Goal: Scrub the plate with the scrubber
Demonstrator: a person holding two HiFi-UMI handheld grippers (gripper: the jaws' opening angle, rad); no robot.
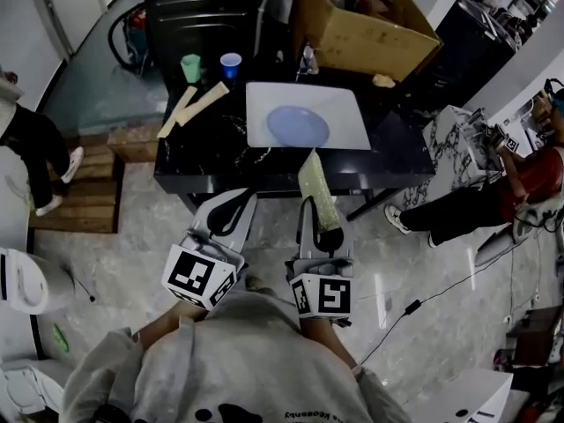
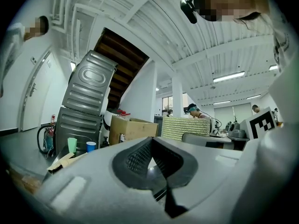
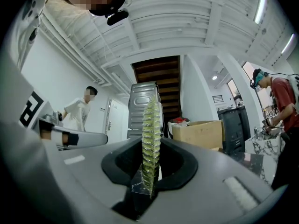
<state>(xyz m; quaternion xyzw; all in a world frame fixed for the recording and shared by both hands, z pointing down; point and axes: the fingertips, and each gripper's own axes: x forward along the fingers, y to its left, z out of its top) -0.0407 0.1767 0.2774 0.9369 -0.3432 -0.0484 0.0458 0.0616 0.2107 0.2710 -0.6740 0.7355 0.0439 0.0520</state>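
A: Entry one, right claw (image 1: 319, 223)?
B: Clamped on the scrubber (image 3: 151, 143), a yellow-green pad held edge-on between the jaws and sticking out toward the far side.

A: Left claw (image 2: 152, 146)?
B: Jaws together, nothing between them. It is just left of the right claw, on the near side of the black surface (image 1: 401, 159).

A: Plate (image 1: 298, 126)?
B: Pale blue, flat on a white tray (image 1: 352, 117) on the surface. It is beyond the scrubber's far end and apart from it.

A: Other stock?
B: Green cup (image 1: 191, 67) and blue cup (image 1: 231, 63) at the far left, cardboard box (image 1: 361, 29) at the far right.
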